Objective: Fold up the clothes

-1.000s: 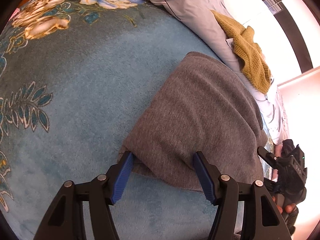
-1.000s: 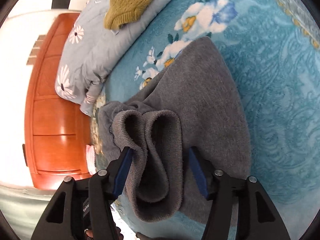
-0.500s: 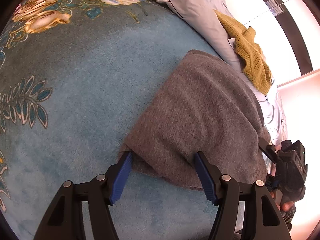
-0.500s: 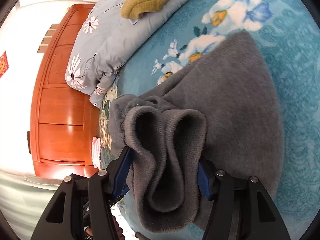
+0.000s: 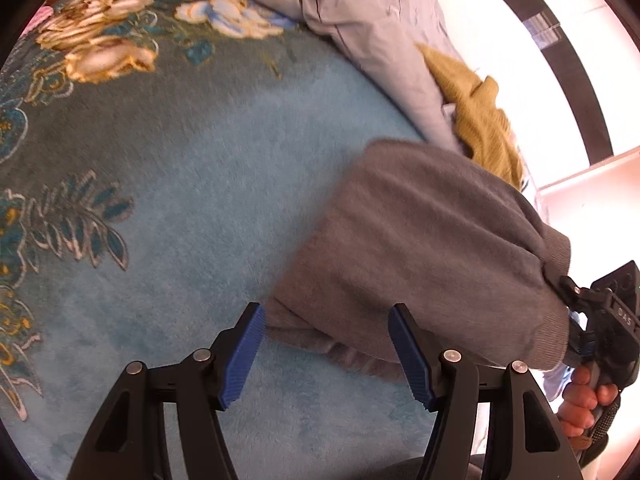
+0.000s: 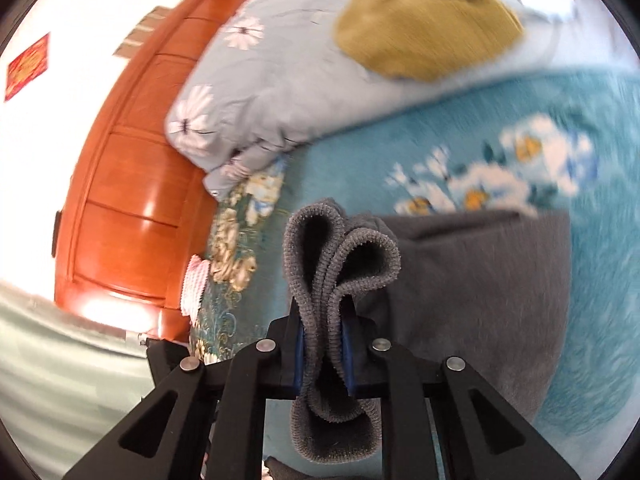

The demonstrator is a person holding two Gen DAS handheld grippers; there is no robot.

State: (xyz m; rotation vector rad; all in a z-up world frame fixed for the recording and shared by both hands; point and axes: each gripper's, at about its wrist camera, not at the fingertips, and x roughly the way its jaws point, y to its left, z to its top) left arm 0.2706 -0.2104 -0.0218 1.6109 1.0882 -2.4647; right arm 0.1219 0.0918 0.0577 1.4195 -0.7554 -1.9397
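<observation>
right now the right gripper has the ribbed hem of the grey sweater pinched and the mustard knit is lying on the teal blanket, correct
Not quite. The right gripper is closing with the ribbed hem of the grey sweater squeezed between its pads, but the mustard knit lies on the pale floral duvet, not on the teal blanket. The right wrist view shows it.

Grey garment on seemingly floral bedspread
</observation>
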